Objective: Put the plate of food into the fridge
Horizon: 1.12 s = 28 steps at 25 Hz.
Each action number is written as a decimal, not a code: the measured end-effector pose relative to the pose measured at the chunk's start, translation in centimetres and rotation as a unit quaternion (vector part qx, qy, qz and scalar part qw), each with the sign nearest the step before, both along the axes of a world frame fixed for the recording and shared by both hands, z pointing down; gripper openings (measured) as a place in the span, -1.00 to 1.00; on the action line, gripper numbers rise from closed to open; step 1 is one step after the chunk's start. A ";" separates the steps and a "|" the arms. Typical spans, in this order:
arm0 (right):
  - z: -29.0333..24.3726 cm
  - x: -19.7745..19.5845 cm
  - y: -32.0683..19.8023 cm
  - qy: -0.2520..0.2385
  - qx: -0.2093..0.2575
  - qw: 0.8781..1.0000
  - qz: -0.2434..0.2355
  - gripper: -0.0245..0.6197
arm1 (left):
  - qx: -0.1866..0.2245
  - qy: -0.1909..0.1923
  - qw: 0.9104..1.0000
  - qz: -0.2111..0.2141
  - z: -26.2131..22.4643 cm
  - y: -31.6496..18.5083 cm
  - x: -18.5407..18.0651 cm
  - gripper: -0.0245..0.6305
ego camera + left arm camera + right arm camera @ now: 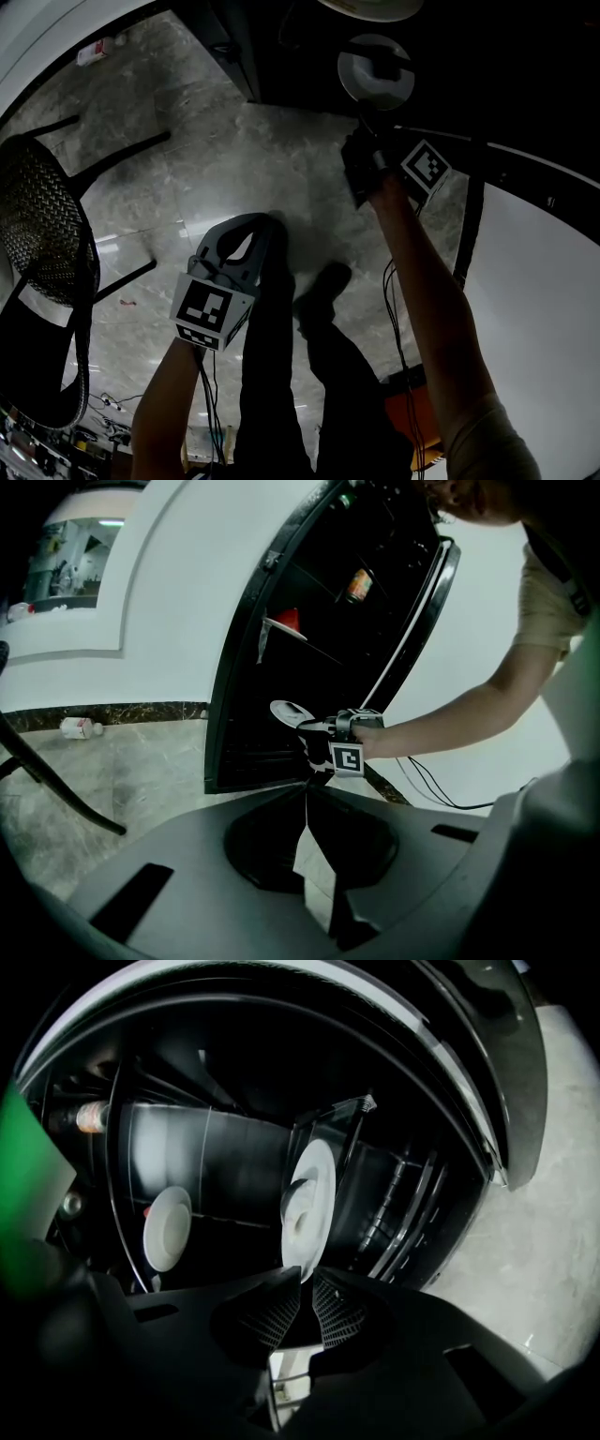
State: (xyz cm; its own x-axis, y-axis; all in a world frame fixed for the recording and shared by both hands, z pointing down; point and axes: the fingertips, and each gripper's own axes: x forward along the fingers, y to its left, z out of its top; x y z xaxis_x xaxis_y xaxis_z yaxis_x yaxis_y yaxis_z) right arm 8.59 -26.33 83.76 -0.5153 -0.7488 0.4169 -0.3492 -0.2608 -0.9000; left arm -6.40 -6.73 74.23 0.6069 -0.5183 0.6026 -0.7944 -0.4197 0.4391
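Your right gripper (306, 1283) pinches the white plate (307, 1206) by its rim, right at the front edge of the open fridge (281, 682). Your left gripper (307, 789) hangs closed, empty, low over the floor (234, 159).

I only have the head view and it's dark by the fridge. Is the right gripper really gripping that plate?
Observer: Yes. In the right gripper view, the right gripper has its jaws closed on the rim of the plate.
Operator: Anything on the shelves?
Observer: The left gripper view shows a red item on a shelf above the plate, inside the fridge.
Operator: And the other one, holding anything?
Observer: No. The left gripper has its jaws together with nothing between them.
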 end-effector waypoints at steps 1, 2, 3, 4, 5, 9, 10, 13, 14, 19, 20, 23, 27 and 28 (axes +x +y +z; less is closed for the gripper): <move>0.0 0.0 -0.1 0.000 0.000 1.000 0.002 -0.77 | 0.000 0.000 1.000 0.000 0.0 0.0 0.0 -0.89; 0.0 0.0 -0.2 0.000 0.000 1.000 0.003 -0.77 | 0.000 0.001 1.000 -0.001 0.0 0.0 0.0 -0.89; -0.1 0.1 -0.3 0.001 0.000 1.000 0.004 -0.77 | 0.000 0.001 1.000 0.000 0.0 0.0 0.1 -0.89; -0.1 0.0 -0.5 0.001 0.000 1.000 0.005 -0.77 | -0.002 0.002 1.000 0.000 0.1 0.1 0.1 -0.89; -0.1 0.0 -0.7 0.002 0.000 1.000 0.005 -0.77 | -0.005 0.003 1.000 0.001 0.1 0.2 0.1 -0.89; 0.1 0.2 -1.2 0.005 0.003 1.000 0.001 -0.77 | 0.001 -0.002 1.000 -0.002 0.2 -0.4 0.2 -0.89; 0.1 0.3 -1.2 0.006 0.005 1.000 -0.001 -0.77 | 0.007 0.000 1.000 -0.002 0.0 -0.9 0.4 -0.89; -0.2 0.2 -1.4 0.009 0.003 1.000 -0.008 -0.77 | 0.022 0.001 1.000 0.005 -0.2 -2.1 1.1 -0.89; -0.2 0.2 -1.5 0.011 0.002 1.000 -0.009 -0.77 | 0.027 0.000 1.000 0.008 -0.2 -2.6 1.3 -0.89; -0.1 0.2 -1.8 0.016 0.000 1.000 -0.016 -0.77 | 0.050 -0.019 0.998 0.013 0.3 -5.5 1.7 -0.89; -0.1 0.2 -1.8 0.017 0.000 1.000 -0.018 -0.77 | 0.053 -0.023 0.998 0.011 0.4 -6.0 1.7 -0.89; 0.0 0.2 -1.8 0.015 0.000 1.000 -0.019 -0.77 | 0.058 -0.030 0.998 0.002 0.8 -7.5 1.6 -0.89; -0.2 -0.1 -2.1 0.013 0.005 1.000 -0.023 -0.77 | 0.057 -0.034 0.998 -0.001 1.0 -8.1 1.6 -0.89; -0.2 -0.1 -2.2 0.014 0.006 1.000 -0.023 -0.77 | 0.057 -0.035 0.998 0.001 1.0 -8.1 1.6 -0.89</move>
State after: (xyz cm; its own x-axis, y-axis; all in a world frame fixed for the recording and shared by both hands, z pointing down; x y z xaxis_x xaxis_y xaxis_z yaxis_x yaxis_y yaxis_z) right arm 8.52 -28.49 83.57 -0.5371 -0.7294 0.4236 -0.3861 -0.2339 -0.8923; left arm -4.80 -14.85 75.25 0.5660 -0.5851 0.5807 -0.8209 -0.4647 0.3319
